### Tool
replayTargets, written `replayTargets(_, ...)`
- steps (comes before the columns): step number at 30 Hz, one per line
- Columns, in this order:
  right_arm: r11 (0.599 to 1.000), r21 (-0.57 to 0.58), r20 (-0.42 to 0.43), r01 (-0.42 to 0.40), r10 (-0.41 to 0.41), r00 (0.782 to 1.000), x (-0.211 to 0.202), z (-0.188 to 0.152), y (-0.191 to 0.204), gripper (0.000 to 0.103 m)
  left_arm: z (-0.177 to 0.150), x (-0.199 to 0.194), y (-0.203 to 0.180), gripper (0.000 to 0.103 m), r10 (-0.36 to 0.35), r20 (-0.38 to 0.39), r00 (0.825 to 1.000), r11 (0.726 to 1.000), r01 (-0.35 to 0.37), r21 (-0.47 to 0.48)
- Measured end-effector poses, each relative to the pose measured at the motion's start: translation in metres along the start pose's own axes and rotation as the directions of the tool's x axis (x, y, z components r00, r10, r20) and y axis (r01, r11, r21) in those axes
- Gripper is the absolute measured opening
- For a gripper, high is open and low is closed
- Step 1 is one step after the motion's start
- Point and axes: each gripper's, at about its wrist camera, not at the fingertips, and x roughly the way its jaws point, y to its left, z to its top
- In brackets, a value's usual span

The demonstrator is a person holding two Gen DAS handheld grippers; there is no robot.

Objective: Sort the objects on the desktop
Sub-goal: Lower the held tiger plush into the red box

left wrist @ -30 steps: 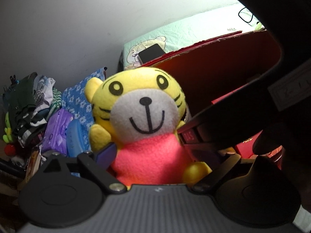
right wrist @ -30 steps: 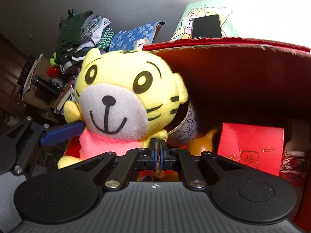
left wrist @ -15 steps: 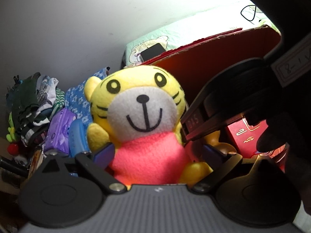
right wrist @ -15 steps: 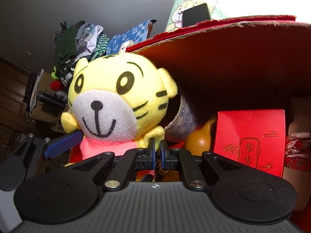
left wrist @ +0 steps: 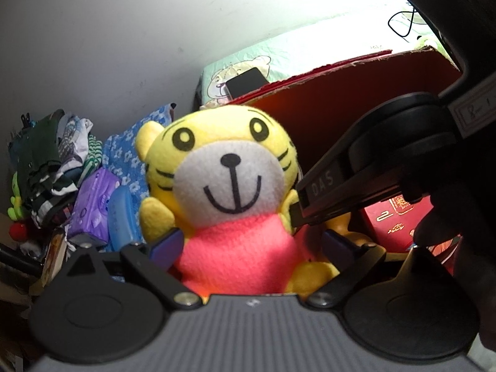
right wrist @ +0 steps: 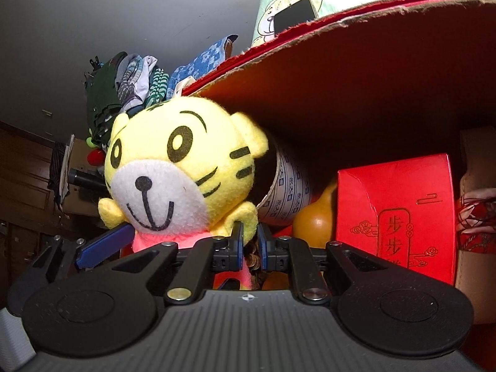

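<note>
A yellow tiger plush (left wrist: 231, 192) with a pink body sits at the open front of a red cardboard box (left wrist: 350, 105). My left gripper (left wrist: 251, 241) has its blue fingers spread on either side of the plush's body, a gap showing at each pad. My right gripper (right wrist: 249, 245) shows its jaws slightly parted at the plush's right paw (right wrist: 245, 217); the plush (right wrist: 183, 167) fills the left of that view. The right gripper's body crosses the right of the left wrist view (left wrist: 372, 167).
Inside the box are a red envelope box (right wrist: 400, 214), an orange gourd (right wrist: 313, 223) and a printed paper roll (right wrist: 288, 192). A phone (left wrist: 246, 82) lies on bedding behind. Folded clothes (left wrist: 52, 155) and a purple pack (left wrist: 93, 204) pile at the left.
The left gripper's fingers have spread wider around the plush. The right gripper's jaws have parted a little and it has dropped lower against the box.
</note>
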Motion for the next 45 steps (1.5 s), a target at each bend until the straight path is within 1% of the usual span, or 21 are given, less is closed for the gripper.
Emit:
replayTargets(8, 1.000, 0.001, 0.014, -0.010, 0.010, 1.000, -0.002, 0.000, 0.000, 0.013, 0.003, 0.000, -0.001, 0.097, -0.006, -0.006, 1.000, 1.000, 0.006, -0.005)
replayTargets(11, 1.000, 0.002, 0.035, -0.022, 0.022, 0.999, -0.005, 0.000, -0.002, 0.014, 0.003, 0.000, 0.000, 0.097, -0.008, -0.009, 1.000, 1.000, 0.008, -0.006)
replayTargets(29, 1.000, -0.002, 0.050, -0.009, 0.009, 0.999, -0.005, 0.002, -0.001, 0.016, 0.006, -0.003, 0.005, 0.099, -0.031, -0.039, 0.999, 0.999, 0.030, -0.027)
replayTargets(32, 1.000, -0.001, 0.051, 0.002, -0.002, 0.999, -0.005, 0.003, 0.000, 0.018, 0.006, -0.005, 0.005, 0.099, -0.031, -0.040, 0.999, 0.999, 0.029, -0.031)
replayTargets(37, 0.999, -0.005, 0.066, 0.046, -0.046, 0.997, -0.011, 0.002, 0.000, 0.028, 0.006, -0.008, 0.006, 0.098, -0.031, -0.037, 0.999, 0.999, 0.029, -0.033)
replayTargets(40, 0.998, 0.003, 0.079, 0.057, -0.057, 0.995, -0.016, 0.001, -0.003, 0.030, 0.006, -0.010, 0.007, 0.098, -0.029, -0.036, 0.999, 0.999, 0.028, -0.038)
replayTargets(45, 0.996, -0.002, 0.103, 0.084, -0.083, 0.991, -0.025, -0.004, -0.005, 0.030, 0.006, -0.015, 0.007, 0.098, -0.023, -0.028, 0.999, 0.999, 0.022, -0.039)
